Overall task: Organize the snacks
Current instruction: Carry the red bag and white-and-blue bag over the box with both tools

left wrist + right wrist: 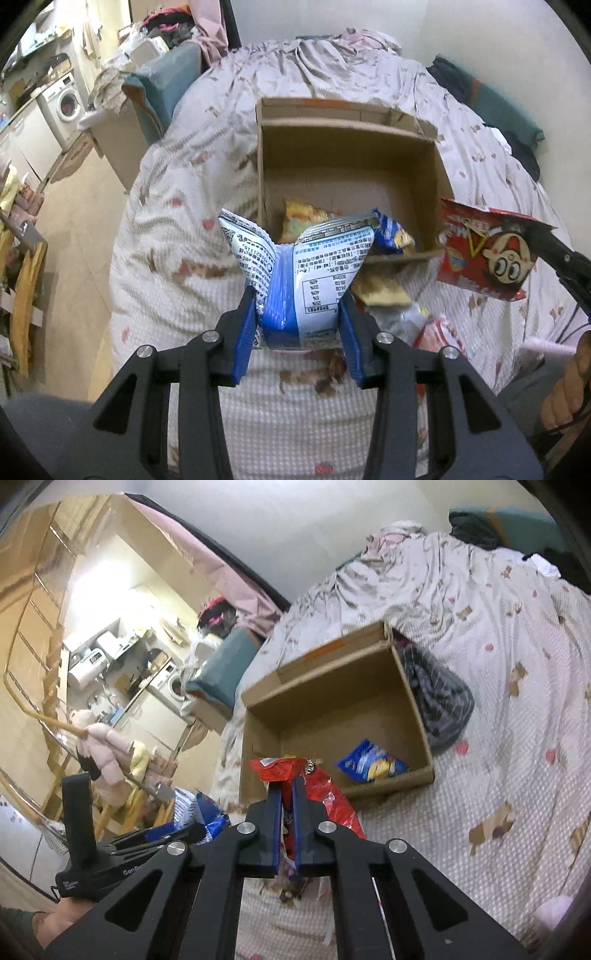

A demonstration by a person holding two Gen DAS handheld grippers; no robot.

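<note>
blue-white snack bag (299, 280) clamped between left tongs (297, 325), above bedspread (177, 236)

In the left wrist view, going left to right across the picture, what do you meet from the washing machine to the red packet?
Washing machine → teal cushion → blue-and-white snack bag held in the left gripper → red snack packet, held up at the right.

My view: bed (369, 85) with pale teddy-print quilt fills centre. Plain white wall (332, 18) at 12 o'clock. Beige floor (77, 221) at 9 o'clock. Washing machine (66, 101), white cabinets at 10 o'clock, brightly lit.
</note>
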